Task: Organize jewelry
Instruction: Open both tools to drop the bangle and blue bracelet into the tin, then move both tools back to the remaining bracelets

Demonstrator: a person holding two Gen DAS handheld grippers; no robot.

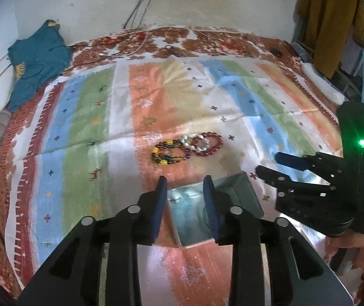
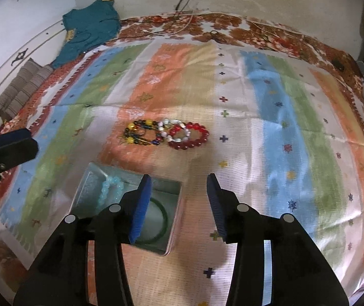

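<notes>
Nearest to the cameras, the left gripper (image 1: 185, 187) is hanging over the metal box (image 1: 194, 216) with its blue pads a narrow way apart, and nothing is sitting between them. The right gripper (image 2: 179, 187) is standing wider, also holding nothing; its left pad is over the far right corner of the box (image 2: 174, 232) and its right pad is over the bare cloth. The box is lying open on the striped cloth (image 2: 271, 107), and inside it a pale blue bead bracelet (image 2: 110, 186) and a green bangle (image 2: 165, 216) are resting. A little farther, well apart from the box, three bracelets are lying on the cloth and touching one another: a multicoloured one (image 2: 141, 134) on the left, a white bead one (image 2: 175, 131) in the middle, a red bead one (image 2: 191, 136) on the right. At the far edge of the bed a teal garment (image 2: 90, 28) is leaning at the wall, and cables (image 1: 141, 2) are hanging down. No writing or label can be read anywhere.
</notes>
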